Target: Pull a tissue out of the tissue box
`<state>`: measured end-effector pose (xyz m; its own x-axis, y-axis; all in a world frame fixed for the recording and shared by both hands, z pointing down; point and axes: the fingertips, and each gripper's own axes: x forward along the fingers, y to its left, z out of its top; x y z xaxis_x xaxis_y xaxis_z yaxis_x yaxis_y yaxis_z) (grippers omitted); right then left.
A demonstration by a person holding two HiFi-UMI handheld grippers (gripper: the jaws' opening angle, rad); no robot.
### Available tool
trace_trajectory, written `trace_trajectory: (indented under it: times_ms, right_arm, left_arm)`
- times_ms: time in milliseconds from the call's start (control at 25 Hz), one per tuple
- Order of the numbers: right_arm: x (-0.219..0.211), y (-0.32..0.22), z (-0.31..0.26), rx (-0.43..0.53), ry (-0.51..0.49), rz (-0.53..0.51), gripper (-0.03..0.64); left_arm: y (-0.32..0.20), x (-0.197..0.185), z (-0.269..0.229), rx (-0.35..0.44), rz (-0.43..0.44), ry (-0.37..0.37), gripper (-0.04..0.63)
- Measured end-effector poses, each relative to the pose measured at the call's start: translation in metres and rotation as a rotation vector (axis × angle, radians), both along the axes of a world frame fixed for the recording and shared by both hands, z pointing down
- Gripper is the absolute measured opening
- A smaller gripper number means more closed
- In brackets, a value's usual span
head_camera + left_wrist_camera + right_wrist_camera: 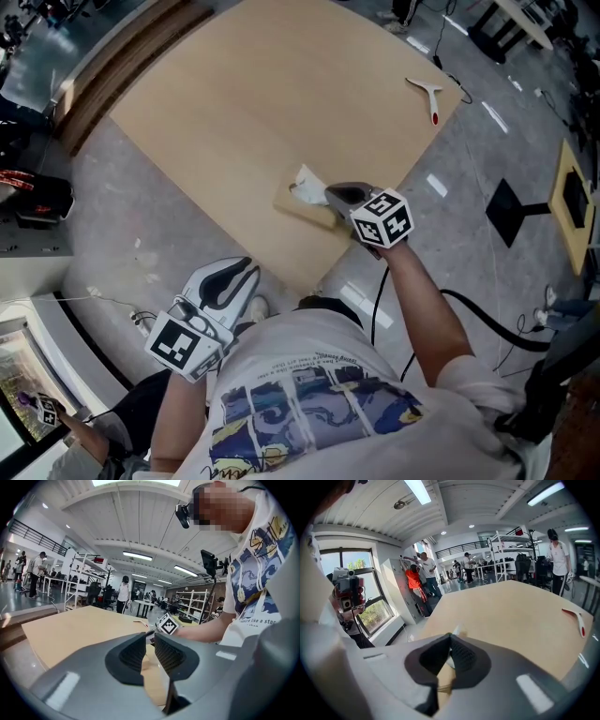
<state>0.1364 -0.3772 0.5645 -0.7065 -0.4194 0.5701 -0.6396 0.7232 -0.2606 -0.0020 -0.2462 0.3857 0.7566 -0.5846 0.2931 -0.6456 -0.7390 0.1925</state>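
A tan tissue box lies near the front edge of the pale wooden table. A white tissue stands up out of its top. My right gripper reaches in from the right and is shut on that tissue. In the right gripper view the pads meet at the tip, with a bit of tissue poking out above them and the box below. My left gripper hangs off the table, close to the person's body. Its jaws stand a narrow gap apart with nothing between them.
A white tool with a red tip lies at the table's far right corner. A black stand base and cables are on the floor at the right. Several people and shelves stand in the room beyond.
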Motion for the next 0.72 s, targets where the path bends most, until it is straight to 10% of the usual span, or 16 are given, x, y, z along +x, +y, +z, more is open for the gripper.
trace_trajectory:
  times_ms: [720]
  right_arm:
    - [-0.009,0.011,-0.047,0.12,0.053,0.031,0.003]
  left_arm:
    - [0.021,-0.027,-0.005,0.02,0.04,0.037,0.061]
